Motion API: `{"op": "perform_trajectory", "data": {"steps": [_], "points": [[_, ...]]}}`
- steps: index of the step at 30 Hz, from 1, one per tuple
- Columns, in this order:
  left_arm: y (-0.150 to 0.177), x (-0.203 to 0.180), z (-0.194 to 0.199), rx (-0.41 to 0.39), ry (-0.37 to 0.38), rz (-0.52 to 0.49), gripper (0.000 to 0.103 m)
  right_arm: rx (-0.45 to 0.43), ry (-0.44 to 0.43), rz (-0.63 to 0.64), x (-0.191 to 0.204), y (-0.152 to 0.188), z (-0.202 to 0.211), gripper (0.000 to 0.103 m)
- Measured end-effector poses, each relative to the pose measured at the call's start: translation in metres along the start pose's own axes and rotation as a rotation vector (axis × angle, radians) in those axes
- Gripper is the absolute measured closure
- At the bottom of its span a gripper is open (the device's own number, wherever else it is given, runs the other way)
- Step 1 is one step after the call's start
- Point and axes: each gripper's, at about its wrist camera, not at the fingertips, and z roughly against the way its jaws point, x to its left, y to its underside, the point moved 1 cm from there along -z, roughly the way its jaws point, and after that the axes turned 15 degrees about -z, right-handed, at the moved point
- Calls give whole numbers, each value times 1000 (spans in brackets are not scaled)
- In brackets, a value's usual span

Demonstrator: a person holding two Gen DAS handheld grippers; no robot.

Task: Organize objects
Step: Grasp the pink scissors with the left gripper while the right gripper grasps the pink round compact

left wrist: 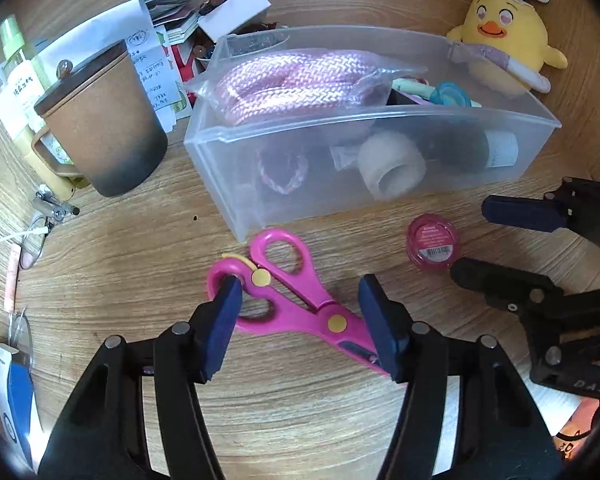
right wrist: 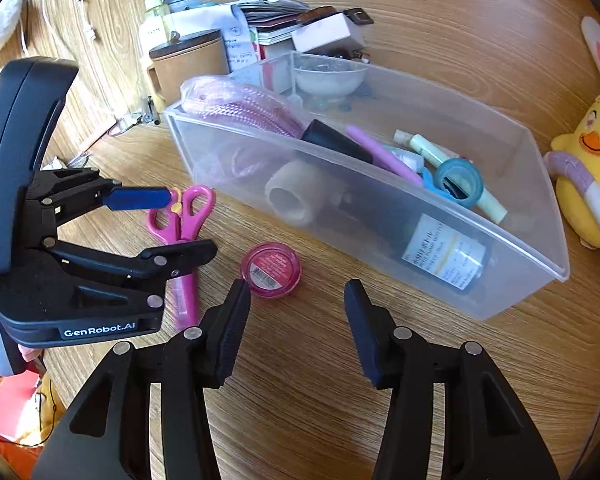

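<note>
Pink scissors (left wrist: 292,300) lie flat on the wooden table in front of a clear plastic bin (left wrist: 380,168). My left gripper (left wrist: 300,312) is open, its fingers on either side of the scissors. The scissors (right wrist: 184,220) and the left gripper (right wrist: 168,224) also show at the left of the right wrist view. A small pink round jar (left wrist: 432,247) stands on the table right of the scissors. My right gripper (right wrist: 296,320) is open and empty, just short of the jar (right wrist: 271,269). The bin (right wrist: 480,280) holds pink rope, tape rolls, pens and a bottle.
A brown lidded mug (left wrist: 100,120) stands left of the bin, with papers, bottles and small boxes (left wrist: 236,8) behind it. A yellow chick plush (left wrist: 504,44) sits at the bin's far right. Glasses and a cable (left wrist: 32,240) lie at the left edge.
</note>
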Motion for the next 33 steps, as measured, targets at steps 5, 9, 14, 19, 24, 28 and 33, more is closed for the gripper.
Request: {"op": "perform_trajectory", "data": {"steps": [5,9,14,19,24,28,33], "points": [[28,13,16,12,-17,33,43,2,15,43,13,-3,-9,58],[49,19,27,13,-20,68,43,7,23,58,18,-6,-17,58],[71,25,44,9,-18,113,42,23,24,58,22,-6,-27,58],[89,33,57,5,0,196,30,13,27,65,24,-4,-25,66],[89,33,53,19,37,239,29,3,22,60,22,-1,-19,71],[78,23,48,3,63,213,29,-13,18,52,19,3,-9,71],[57,11,40,-18,130,174,29,-35,32,37,8,10,7,71]]}}
